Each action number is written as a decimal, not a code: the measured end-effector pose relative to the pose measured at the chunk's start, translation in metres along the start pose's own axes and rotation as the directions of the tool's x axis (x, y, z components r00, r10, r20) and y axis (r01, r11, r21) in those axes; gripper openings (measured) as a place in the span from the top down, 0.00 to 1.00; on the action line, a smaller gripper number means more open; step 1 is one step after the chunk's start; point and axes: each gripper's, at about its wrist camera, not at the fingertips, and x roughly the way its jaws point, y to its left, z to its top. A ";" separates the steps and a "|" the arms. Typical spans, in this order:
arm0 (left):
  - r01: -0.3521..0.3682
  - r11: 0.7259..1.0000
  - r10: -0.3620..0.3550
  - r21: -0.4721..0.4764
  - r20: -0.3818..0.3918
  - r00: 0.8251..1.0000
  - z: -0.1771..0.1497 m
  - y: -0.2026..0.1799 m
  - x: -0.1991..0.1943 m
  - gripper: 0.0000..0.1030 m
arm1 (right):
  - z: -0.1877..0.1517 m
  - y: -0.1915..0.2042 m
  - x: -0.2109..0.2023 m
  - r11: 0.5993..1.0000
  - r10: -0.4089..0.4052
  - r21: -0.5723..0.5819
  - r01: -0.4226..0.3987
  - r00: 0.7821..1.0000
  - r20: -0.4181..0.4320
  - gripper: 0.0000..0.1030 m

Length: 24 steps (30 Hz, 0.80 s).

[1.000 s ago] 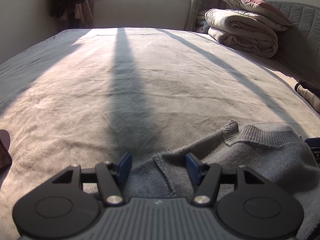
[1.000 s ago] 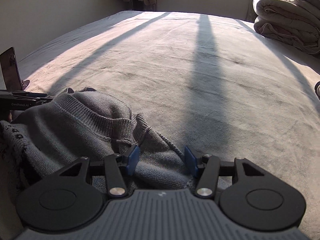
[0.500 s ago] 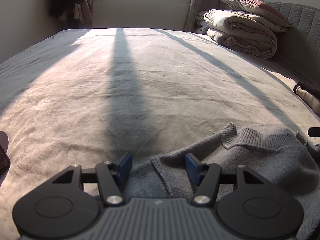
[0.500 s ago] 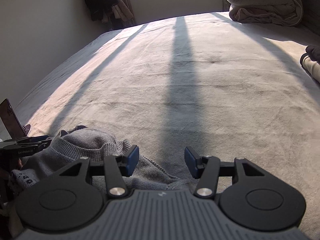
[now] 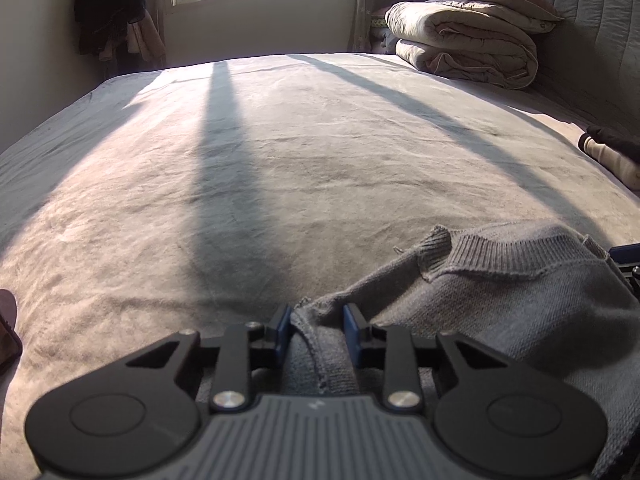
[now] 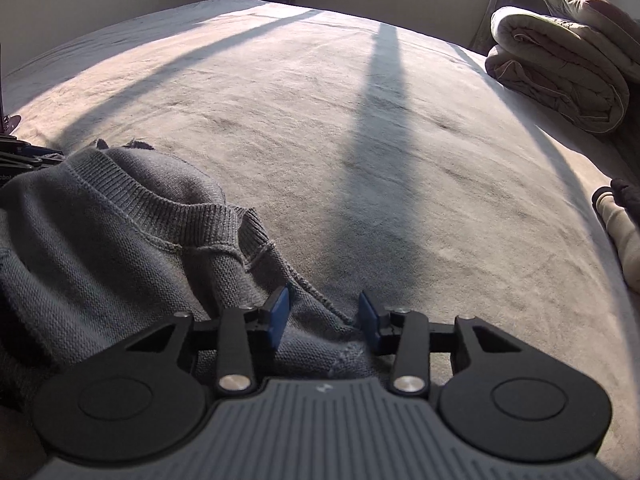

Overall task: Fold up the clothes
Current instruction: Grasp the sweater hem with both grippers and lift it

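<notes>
Sweater (image 5: 520,320) of grey knit, with a ribbed collar, lies crumpled at the near edge of the bed (image 5: 280,160), which has a soft, fuzzy cover. Left gripper (image 5: 316,326) is closing, its blue pads pinching a seamed fold. Right gripper (image 6: 324,316) is closing too, its pads apart around another fold of the sweater.

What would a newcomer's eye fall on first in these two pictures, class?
First the grey sweater, crumpled at the near edge of the bed, with both grippers at it: the left gripper has a fold between its closing jaws, and the right gripper is closing over the hem. Next, long window shadows stripe the bed, and a folded quilt is stacked at its far right corner.
</notes>
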 end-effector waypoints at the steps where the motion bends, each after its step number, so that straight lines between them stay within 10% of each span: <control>1: 0.002 1.000 -0.002 -0.004 -0.004 1.000 0.000 -0.001 0.000 0.79 | 0.000 0.002 -0.001 1.000 0.004 -0.007 -0.004 1.000 -0.001 0.66; 6: -0.010 0.998 0.010 -0.058 -0.015 1.000 0.002 -0.003 -0.004 0.92 | -0.005 0.020 -0.005 0.998 -0.024 -0.059 0.025 1.000 0.020 0.89; 24: -0.147 0.974 0.185 -0.174 0.224 0.957 0.036 -0.027 -0.038 0.93 | 0.017 -0.004 -0.044 0.953 -0.304 0.088 0.291 0.923 0.237 0.93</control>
